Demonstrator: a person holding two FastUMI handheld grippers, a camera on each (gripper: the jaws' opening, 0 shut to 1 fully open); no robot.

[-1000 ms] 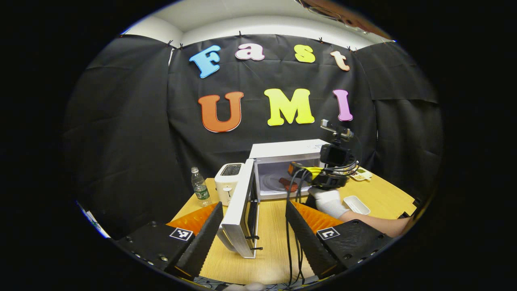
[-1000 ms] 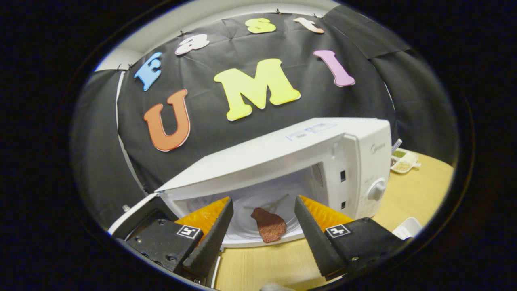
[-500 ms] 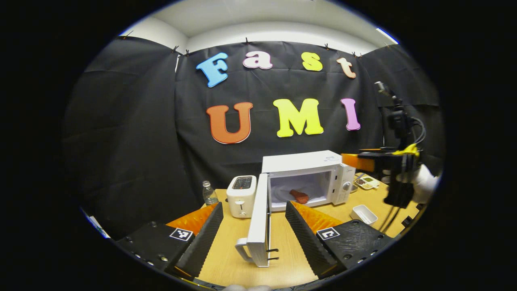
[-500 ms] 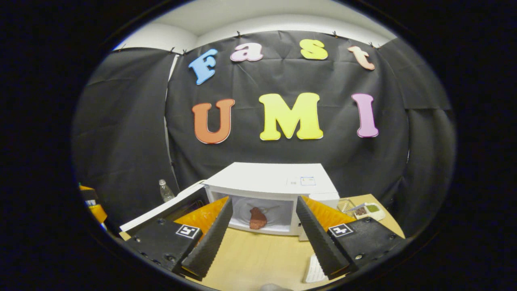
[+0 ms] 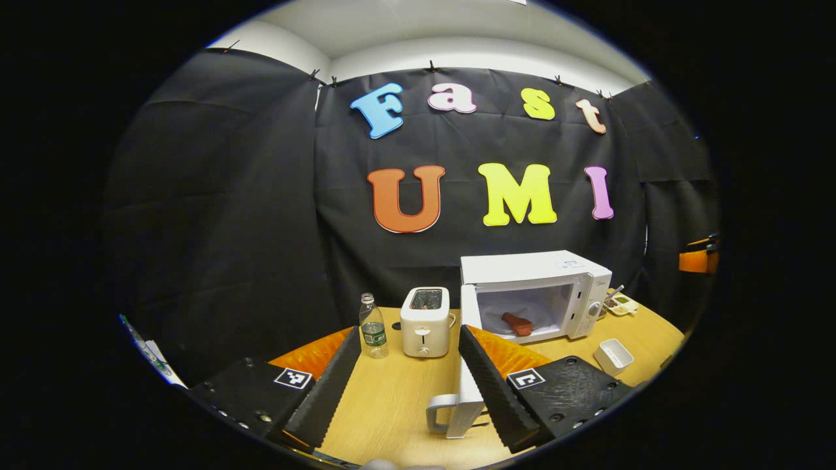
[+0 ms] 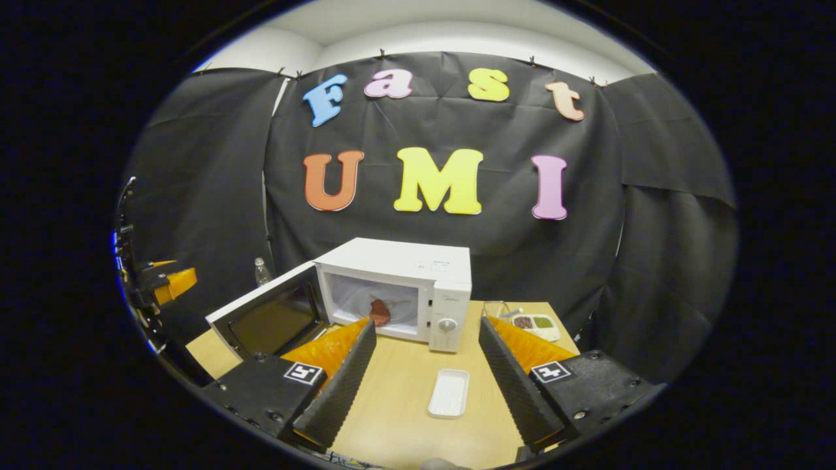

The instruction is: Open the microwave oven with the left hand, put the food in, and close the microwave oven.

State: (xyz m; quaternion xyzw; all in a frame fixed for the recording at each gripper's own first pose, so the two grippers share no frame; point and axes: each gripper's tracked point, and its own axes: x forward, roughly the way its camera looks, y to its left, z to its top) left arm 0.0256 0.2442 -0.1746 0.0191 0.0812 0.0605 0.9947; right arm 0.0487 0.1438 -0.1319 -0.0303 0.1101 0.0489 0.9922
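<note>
Right gripper view: my right gripper pulled back from microwave, jaws wide, empty. Meat now inside. Left gripper wide beside open door; closing remains.

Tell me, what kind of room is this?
Probably a pretend kitchen in a test booth, not a real home: a wooden table holds a microwave with its door open, a toaster and a water bottle, with black cloth behind.

food inside microwave; toaster left of microwave, bottle left of toaster.
</note>
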